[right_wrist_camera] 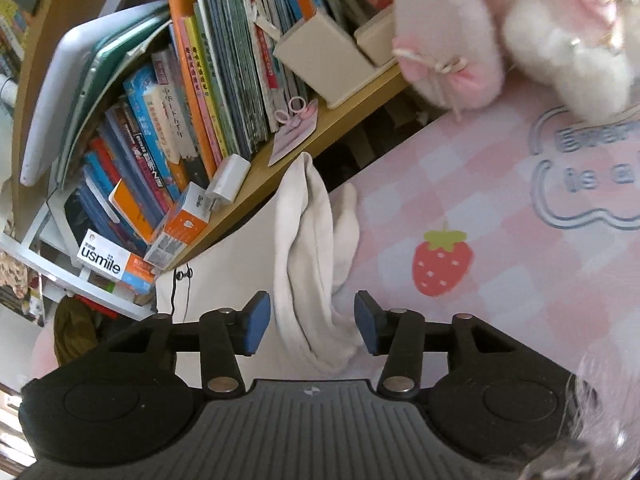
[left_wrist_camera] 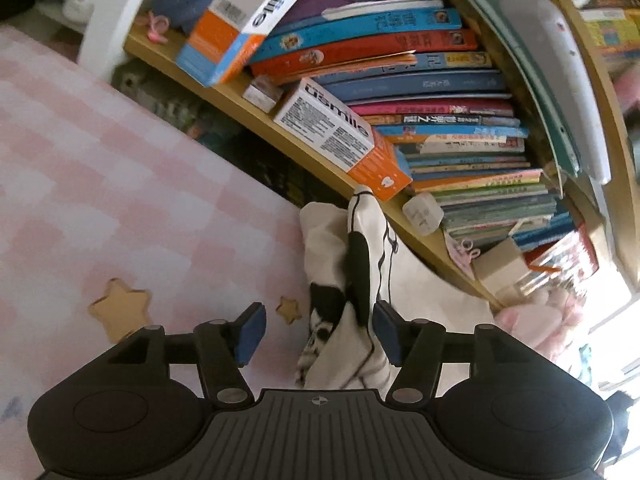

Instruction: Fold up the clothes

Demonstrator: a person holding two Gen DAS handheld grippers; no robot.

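Note:
A white garment with black print [left_wrist_camera: 360, 264] lies bunched on the pink checked mat [left_wrist_camera: 120, 184] by the bookshelf. My left gripper [left_wrist_camera: 318, 332] is open, its blue pads [left_wrist_camera: 250, 332] apart, with the garment's folds between them, nearer the right pad. In the right wrist view the plain white end of the garment [right_wrist_camera: 308, 264] runs up between the pads [right_wrist_camera: 256, 324] of my right gripper [right_wrist_camera: 312, 320], which is open. Neither gripper pinches the cloth.
A wooden shelf [left_wrist_camera: 248, 120] packed with books [left_wrist_camera: 440, 92] and usmile boxes [left_wrist_camera: 332, 128] runs along the mat's far edge. A pink plush toy [right_wrist_camera: 500, 28] sits at the mat's corner. Wooden stars [left_wrist_camera: 120, 308] and a strawberry print [right_wrist_camera: 440, 260] mark the mat.

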